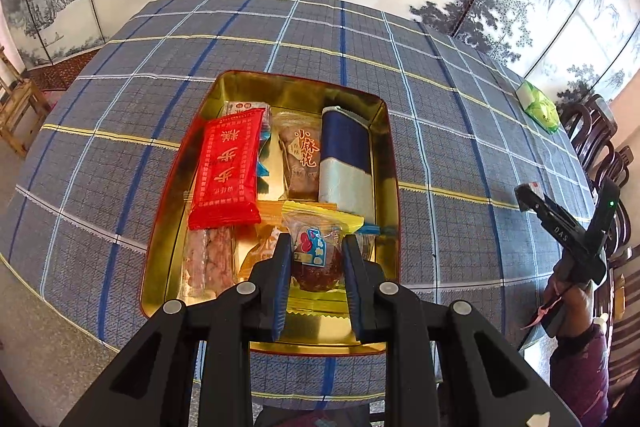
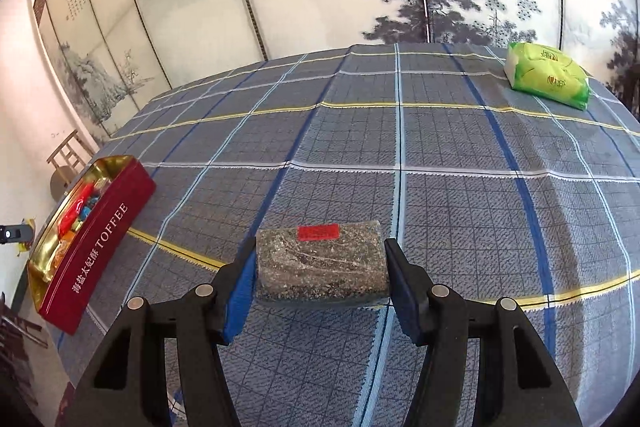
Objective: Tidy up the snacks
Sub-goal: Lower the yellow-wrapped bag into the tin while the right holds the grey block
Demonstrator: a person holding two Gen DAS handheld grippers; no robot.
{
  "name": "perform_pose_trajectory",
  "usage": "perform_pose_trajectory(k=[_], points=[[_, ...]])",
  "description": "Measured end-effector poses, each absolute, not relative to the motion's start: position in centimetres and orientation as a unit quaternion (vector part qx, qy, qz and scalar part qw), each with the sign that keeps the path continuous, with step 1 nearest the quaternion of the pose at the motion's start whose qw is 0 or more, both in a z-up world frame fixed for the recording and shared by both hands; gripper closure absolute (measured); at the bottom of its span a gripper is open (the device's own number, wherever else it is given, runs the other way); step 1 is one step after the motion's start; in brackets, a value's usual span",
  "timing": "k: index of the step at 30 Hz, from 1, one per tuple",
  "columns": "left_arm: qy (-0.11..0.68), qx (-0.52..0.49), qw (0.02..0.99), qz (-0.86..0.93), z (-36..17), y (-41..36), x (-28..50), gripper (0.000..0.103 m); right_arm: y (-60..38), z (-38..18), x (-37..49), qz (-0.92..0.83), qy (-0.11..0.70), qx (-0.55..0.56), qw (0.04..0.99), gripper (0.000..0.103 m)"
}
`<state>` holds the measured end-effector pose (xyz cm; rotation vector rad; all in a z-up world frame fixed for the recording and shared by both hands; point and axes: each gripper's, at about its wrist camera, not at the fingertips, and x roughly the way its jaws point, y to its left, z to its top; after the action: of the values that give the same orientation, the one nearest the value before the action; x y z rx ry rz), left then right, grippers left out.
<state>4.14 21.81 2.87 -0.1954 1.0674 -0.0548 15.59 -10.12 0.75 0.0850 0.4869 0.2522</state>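
While the left gripper (image 1: 316,259) pinches a clear packet (image 1: 316,255) with a brown sweet inside, holding it just over the tin (image 1: 390,147) at the near end, the right gripper (image 2: 320,287) has its fingers (image 2: 240,287) closed against the two ends of a speckled bar (image 2: 322,263) lying on the worktop (image 2: 440,207). The bar is well apart from the tin, which sits at about nine o'clock of it in the right wrist view.

For the packet: it wants lowering into the bare gold patch at six o'clock of the red pack (image 1: 226,171), not onto the yellow wrapper (image 1: 324,213) already there. Let go only when it rests, since the film is slippery.

For the bar: the grip looks square across its length (the red label (image 2: 319,231) faces up), so a straight lift should hold. The free room in the tin appears scarce; the likeliest slot is on top of the red pack or beside the blue-and-white pack (image 1: 348,159) at the far right. Best to carry one hand in at a time, so the grippers do not meet over the tin. The green pack (image 2: 548,75) at the far edge can wait.
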Motion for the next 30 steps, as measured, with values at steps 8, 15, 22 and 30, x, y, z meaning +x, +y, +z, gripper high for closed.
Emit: perform_pose_trajectory(k=[8,15,22,30], points=[[0.513,-0.077,0.854,-0.041,1.1,21.4,2.8,0.082,-9.6,0.9,15.1,0.108,0.227,0.023,0.968,0.043],[0.517,-0.068,0.852,-0.052,0.0,21.3,2.5,0.081,-9.6,0.8,15.2,0.099,0.230,0.022,0.968,0.043],[0.518,-0.060,0.852,-0.054,-0.4,20.7,2.3,0.081,-9.5,0.8,15.1,0.096,0.232,0.020,0.968,0.043],[0.510,-0.034,0.859,-0.044,-0.6,19.9,2.3,0.081,-9.6,0.7,15.3,0.096,0.236,0.022,0.967,0.043]])
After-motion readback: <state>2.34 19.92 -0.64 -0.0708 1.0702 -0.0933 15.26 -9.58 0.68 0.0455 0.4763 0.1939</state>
